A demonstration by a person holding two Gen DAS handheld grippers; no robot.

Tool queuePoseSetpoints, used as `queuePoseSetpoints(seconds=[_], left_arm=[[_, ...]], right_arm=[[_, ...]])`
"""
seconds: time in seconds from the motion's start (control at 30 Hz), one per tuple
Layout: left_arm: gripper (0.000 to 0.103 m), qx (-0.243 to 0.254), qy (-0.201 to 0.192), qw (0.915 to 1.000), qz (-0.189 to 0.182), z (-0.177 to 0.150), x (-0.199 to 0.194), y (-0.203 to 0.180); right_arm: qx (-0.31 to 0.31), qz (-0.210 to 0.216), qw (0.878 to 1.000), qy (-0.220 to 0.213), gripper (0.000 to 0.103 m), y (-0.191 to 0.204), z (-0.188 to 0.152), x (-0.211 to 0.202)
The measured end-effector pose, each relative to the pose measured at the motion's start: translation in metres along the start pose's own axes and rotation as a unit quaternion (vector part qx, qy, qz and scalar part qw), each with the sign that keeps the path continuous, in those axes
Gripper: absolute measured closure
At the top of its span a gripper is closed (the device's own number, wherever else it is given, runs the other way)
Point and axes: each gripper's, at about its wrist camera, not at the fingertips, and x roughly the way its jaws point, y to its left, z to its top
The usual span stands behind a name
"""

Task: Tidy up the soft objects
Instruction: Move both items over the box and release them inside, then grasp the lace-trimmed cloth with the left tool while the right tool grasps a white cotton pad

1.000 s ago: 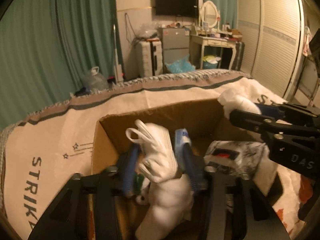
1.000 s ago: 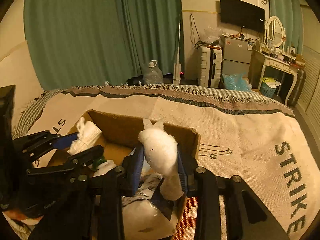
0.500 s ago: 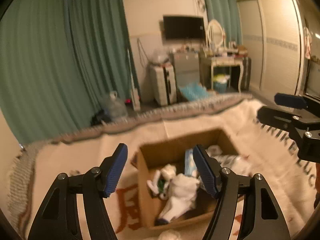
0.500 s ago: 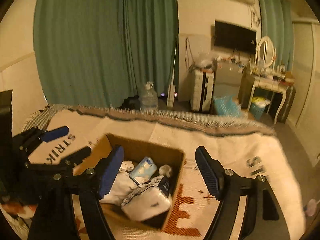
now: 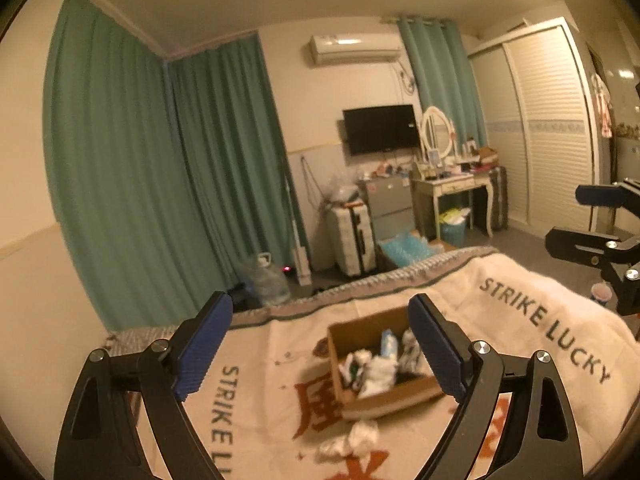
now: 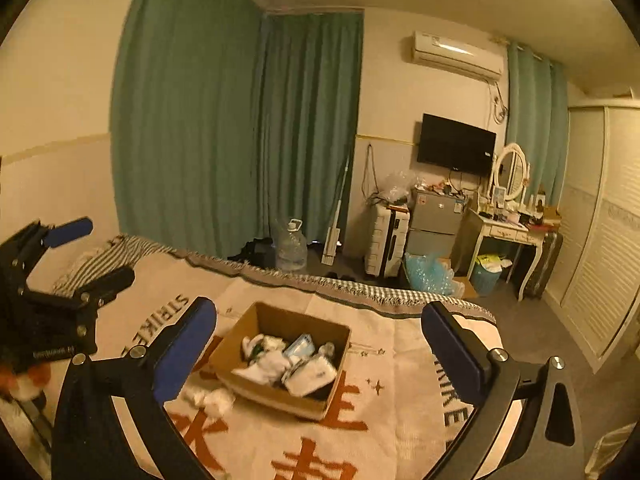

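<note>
Left wrist view: the left gripper (image 5: 320, 320) is hanging above the blanket (image 5: 560, 300) with its jaws spread wide and nothing between the blue pads (image 5: 204, 344). The jaws have just been opening. Seen between the fingers, the box (image 5: 384, 400) is sitting on the blanket, open at the top. Soft items (image 5: 376, 368), mostly white, are lying inside it; they are too blurred to tell apart. A white lump (image 5: 356, 438) is lying on the blanket just beside the near edge of the box, outside it. The right gripper (image 5: 592, 216) is showing at the right edge of this view, its two fingers well apart and empty.

Right wrist view: the right gripper (image 6: 320, 332) is hanging above the same blanket (image 6: 400, 360), jaws at full spread, nothing between the pads (image 6: 184, 352). These jaws have also just been opening. The box (image 6: 280, 396) is lying below, between the fingers in the picture, apart from both. White soft items (image 6: 268, 364) and a plastic-wrapped pack (image 6: 312, 376) are lying inside it. The white lump (image 6: 212, 398) is lying on the blanket just beside the left side of the box. The left gripper (image 6: 80, 252) is showing at the left edge, fingers apart and empty.

Beyond the blanket, green curtains (image 6: 240, 140) are hanging along the far wall.
</note>
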Motion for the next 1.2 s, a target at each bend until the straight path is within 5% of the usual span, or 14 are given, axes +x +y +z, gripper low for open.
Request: queuePoseSetpoints(seconds=[0.27,0.57,0.63,0.93,1.0,1.1,1.2], left_arm=[[0.012,-0.039,0.049,0.9979,-0.018,-0.072,-0.027,0.0],[0.012,-0.058,0.14,0.9877,-0.04,-0.178,0.018,-0.022],[0.012,-0.064,0.164,0.9837,-0.038,-0.199,0.035,-0.024],[0.012,-0.075,0.246,0.9656,-0.041,-0.257,0.076,-0.028],[0.012,-0.071,0.254,0.9636,-0.047,-0.263,0.079,-0.03],[0.012,-0.065,0.262,0.9611,-0.059,-0.267,0.083,-0.033],[0.012,-0.061,0.263,0.9606,-0.068,-0.266,0.084,-0.034]], right_arm=[[-0.003,0.015,1.0,0.02,0.0,0.034,-0.067,-0.027],[0.021,0.058,0.991,0.116,0.001,0.073,-0.197,0.055],[0.013,0.067,0.986,0.153,0.012,0.084,-0.224,0.08],[0.024,0.075,0.963,0.256,0.035,0.099,-0.31,0.152],[0.041,0.082,0.96,0.266,0.042,0.098,-0.322,0.158],[0.034,0.101,0.959,0.261,0.073,0.101,-0.323,0.156],[0.025,0.102,0.961,0.256,0.075,0.104,-0.32,0.153]])
